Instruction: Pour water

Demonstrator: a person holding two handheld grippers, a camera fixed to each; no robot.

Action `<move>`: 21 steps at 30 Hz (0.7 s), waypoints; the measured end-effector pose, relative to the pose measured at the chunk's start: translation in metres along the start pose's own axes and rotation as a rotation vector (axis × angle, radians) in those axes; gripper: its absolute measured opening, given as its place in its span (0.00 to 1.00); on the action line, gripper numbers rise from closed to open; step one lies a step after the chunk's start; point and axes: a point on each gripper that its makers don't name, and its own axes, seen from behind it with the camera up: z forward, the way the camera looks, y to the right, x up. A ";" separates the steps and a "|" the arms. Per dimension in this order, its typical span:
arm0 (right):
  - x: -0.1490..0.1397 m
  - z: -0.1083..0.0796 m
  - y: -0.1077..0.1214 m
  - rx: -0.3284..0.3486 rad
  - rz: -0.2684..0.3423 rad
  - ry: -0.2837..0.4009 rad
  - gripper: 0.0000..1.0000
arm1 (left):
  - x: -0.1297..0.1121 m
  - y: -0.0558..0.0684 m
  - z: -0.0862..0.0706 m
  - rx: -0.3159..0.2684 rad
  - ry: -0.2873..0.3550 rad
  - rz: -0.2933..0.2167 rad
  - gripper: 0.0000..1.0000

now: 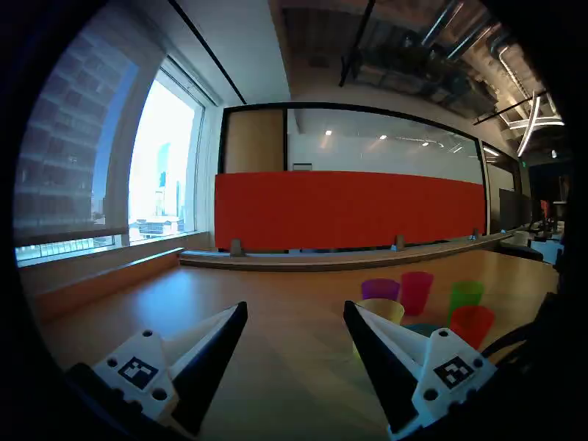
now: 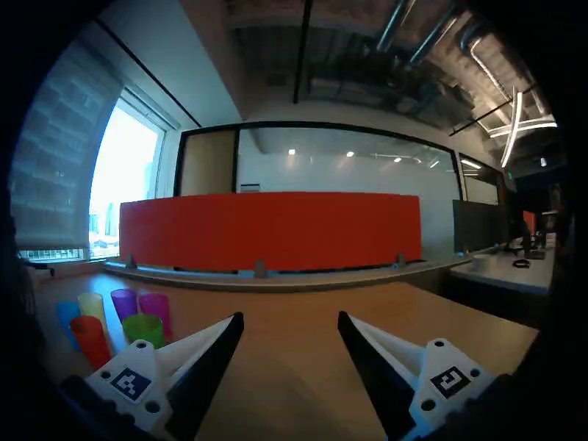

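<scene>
Over wooden tabletop (image 1: 294, 382), held left gripper (image 1: 294, 305) and right gripper (image 2: 289, 316), jaws spread, empty. Spotted cups (image 1: 415, 290) lower right, just beside left gripper; judged it nearer.

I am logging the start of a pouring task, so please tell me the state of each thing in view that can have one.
left tongs: open, holding nothing
right tongs: open, holding nothing
purple cup: upright, fill unclear
pink cup: upright, fill unclear
green cup: upright, fill unclear
orange cup: upright, fill unclear
yellow cup: upright, fill unclear
blue cup: upright, fill unclear
</scene>
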 end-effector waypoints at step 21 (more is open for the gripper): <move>-0.007 0.003 0.001 -0.008 -0.014 -0.039 0.99 | 0.000 0.000 0.000 0.000 0.000 0.000 0.98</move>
